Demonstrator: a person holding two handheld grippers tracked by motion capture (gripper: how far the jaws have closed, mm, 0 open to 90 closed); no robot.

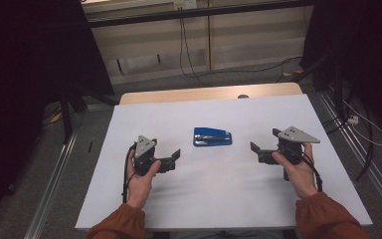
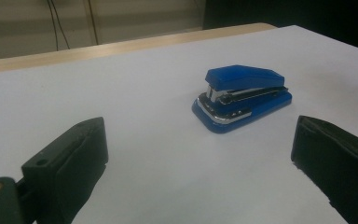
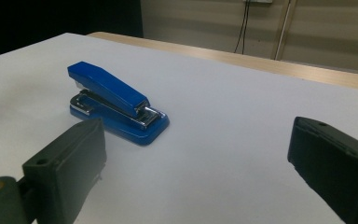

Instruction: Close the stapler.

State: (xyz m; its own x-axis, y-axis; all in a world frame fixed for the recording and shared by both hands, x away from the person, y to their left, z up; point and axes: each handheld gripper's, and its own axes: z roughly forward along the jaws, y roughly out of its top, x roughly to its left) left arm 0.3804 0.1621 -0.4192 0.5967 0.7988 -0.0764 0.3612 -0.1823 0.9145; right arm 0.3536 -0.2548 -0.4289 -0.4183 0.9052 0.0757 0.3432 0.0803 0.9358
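A blue stapler (image 1: 212, 137) with a chrome strip lies flat in the middle of the white table top (image 1: 219, 199). My left gripper (image 1: 172, 160) hovers just left of it, jaws wide apart and aimed at it, holding nothing. My right gripper (image 1: 263, 141) is on the stapler's right, also open and empty, pointing left. In the left gripper view the stapler (image 2: 242, 95) lies ahead, slightly right of centre, beyond the open left gripper (image 2: 200, 140). The right gripper view has the stapler (image 3: 114, 100) ahead at the left, just past the left jaw of the right gripper (image 3: 198, 140).
A bare wooden strip (image 1: 209, 93) runs along the table's far edge. Beyond it are a pale wall panel with hanging cables (image 1: 184, 45) and grey floor. Dark curtains stand at both sides, and metal rails (image 1: 54, 184) run along the floor.
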